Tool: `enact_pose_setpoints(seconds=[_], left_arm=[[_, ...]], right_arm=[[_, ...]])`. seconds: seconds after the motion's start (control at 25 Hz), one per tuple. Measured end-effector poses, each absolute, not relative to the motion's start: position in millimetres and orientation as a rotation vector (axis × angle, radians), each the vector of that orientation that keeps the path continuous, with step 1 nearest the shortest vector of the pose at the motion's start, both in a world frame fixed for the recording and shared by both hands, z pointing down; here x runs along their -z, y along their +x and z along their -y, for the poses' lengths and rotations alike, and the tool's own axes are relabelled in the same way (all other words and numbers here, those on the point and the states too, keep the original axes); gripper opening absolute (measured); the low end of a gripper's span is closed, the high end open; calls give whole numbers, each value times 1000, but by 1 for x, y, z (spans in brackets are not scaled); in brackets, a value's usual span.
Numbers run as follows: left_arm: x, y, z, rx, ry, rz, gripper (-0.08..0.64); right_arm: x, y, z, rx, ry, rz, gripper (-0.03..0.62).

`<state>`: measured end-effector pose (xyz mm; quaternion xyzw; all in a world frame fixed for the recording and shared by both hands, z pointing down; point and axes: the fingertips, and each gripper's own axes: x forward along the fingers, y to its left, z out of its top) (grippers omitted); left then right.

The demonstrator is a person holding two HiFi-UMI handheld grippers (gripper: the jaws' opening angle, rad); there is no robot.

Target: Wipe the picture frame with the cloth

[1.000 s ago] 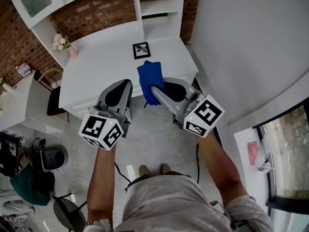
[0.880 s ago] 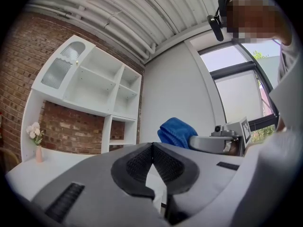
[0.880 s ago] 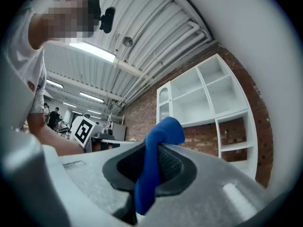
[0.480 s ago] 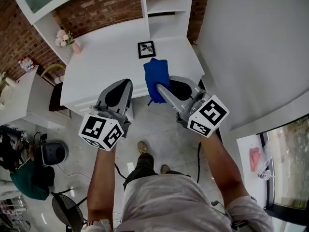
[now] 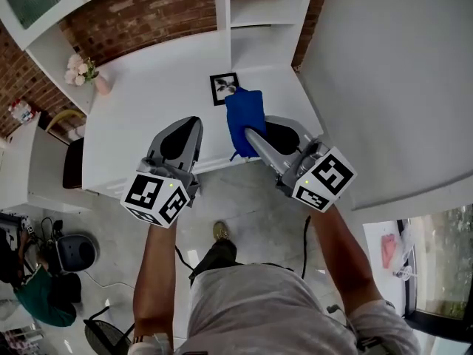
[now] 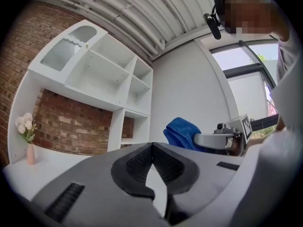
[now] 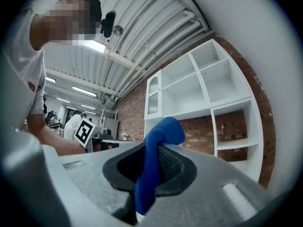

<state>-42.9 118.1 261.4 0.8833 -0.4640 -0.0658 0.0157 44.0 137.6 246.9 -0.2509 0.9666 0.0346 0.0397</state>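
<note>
- Head view only: picture frame [image 5: 222, 87] lies flat on the white desk [image 5: 140, 109], toward the back, just in front of the shelving unit [image 5: 255, 9]. Neither gripper view shows it.
- Blue cloth [image 5: 244, 117] covers the frame's near-right corner in that view (touching or just above, can't tell), so part of the frame is hidden.
- R gripper [image 5: 249, 134]: the right gripper view shows its jaws clamped on the cloth, w/ fabric bunched above the pads and trailing down btwn them. The head view shows only the cloth sticking out past the tips.
- L gripper [image 5: 191, 124]: the left gripper view shows pad tips pressed together w/ nothing btwn. The head view gives only its top side.
- L gripper's tips are over the desk's front part, left of the frame and apart from it.
- Left gripper view catches the R gripper and cloth side-on at its right. Right gripper view catches the L gripper's marker cube [image 7: 84, 131] at its left.
- Around: vase of pink flowers [image 5: 87, 72] at the desk's back-left, well apart from the frame; brick wall [image 5: 140, 13] behind.
- Right gripper view only: a far room w/ ceiling lights and a person in a white coat [image 7: 75, 123].
- Head view only: dark chair seat [image 5: 72, 163] left of the desk.
</note>
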Motion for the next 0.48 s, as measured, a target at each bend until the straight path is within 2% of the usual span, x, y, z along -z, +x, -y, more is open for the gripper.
enact_pose_setpoints(seconds=[0.48], left_arm=[[-292,-89,1,154,2754,1280,0]], right_arm=[[-266,-1,-20,-55,-944,-2967,48]])
